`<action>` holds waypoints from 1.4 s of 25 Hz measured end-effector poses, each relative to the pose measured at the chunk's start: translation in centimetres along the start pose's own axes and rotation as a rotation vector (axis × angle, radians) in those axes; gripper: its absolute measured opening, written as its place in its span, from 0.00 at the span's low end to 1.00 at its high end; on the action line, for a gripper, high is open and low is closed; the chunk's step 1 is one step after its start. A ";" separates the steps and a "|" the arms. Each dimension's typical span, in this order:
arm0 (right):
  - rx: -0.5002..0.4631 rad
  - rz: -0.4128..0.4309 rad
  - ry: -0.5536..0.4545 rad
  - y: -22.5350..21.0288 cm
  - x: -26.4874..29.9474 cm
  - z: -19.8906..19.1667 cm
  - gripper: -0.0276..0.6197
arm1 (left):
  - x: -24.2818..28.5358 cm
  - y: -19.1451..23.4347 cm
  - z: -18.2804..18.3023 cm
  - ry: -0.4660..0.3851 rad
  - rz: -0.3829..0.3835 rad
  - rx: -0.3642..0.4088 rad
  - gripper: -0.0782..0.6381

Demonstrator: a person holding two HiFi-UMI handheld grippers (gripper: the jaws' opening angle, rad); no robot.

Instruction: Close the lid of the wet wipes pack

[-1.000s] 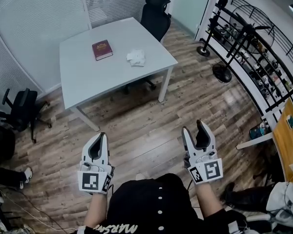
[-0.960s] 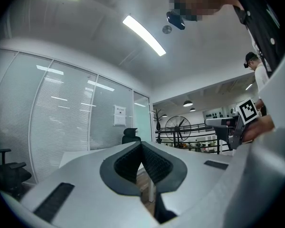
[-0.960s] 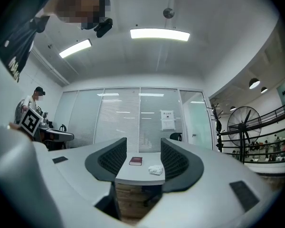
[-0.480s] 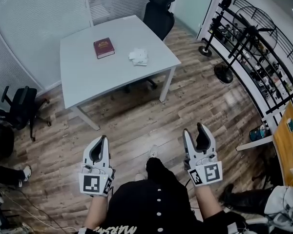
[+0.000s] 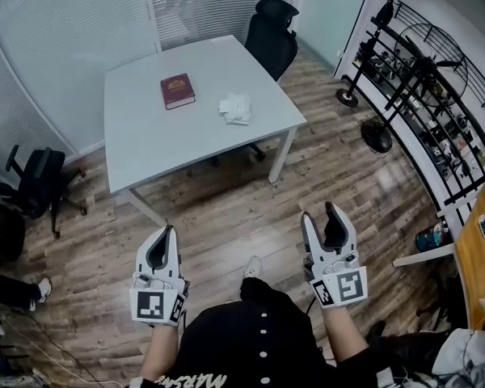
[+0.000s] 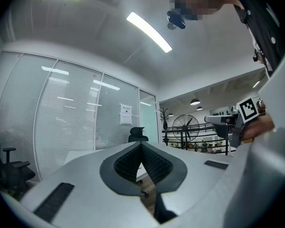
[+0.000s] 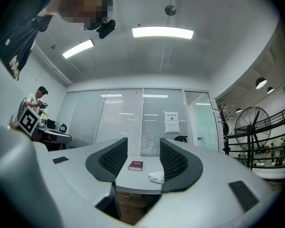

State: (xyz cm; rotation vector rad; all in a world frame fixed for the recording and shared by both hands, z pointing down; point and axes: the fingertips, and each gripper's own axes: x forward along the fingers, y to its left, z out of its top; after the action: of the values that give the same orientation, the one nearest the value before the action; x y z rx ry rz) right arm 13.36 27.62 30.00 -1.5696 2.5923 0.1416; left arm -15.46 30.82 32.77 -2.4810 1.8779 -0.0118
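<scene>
1. The pack (image 5: 236, 108) lies on the surface (image 5: 145, 148), well ahead of both claws and well apart from them. Through the right claw's gap it is seen just right of the book (image 5: 178, 90).
2. The left claw (image 5: 170, 231) is closed tip to tip, and nothing is held in it. The right claw (image 5: 319, 212) is held wide apart, having just been eased in slightly, and nothing is between its jaws.
3. The pack is judged to be light and soft. If the lid is pressed by one claw while the pack is not steadied by the other, the pack may be pushed along the surface, away from the claws, and the lid left unlatched.
4. A loose wipe or the flap's edge may be caught by the open right claw on arrival, so that the lid is shut on a wipe or bent back.
5. The lid is too small to be made out, so whether it stands open, and which way it hinges, cannot be told. The pack is not shown in the left gripper view.
</scene>
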 end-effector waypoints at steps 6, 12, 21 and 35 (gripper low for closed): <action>0.003 -0.003 0.021 -2.0 2.0 -0.8 0.36 | 3.7 -0.9 0.3 -0.012 -0.049 0.021 0.12; 0.010 -0.004 0.033 -3.9 4.2 -1.6 0.36 | 7.1 -0.8 -0.1 0.002 -0.048 0.014 0.12; 0.037 0.033 0.022 -6.3 8.7 -2.7 0.36 | 11.1 0.2 -0.4 0.027 -0.013 0.030 0.12; 0.058 0.102 0.008 -11.8 15.6 -3.8 0.37 | 18.8 -0.4 0.2 0.024 0.043 0.047 0.12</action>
State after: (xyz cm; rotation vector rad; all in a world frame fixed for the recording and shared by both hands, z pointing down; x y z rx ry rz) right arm 16.45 8.00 31.30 -1.4228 2.6577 0.0681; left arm -9.99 12.86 32.40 -2.4205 1.9164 -0.0841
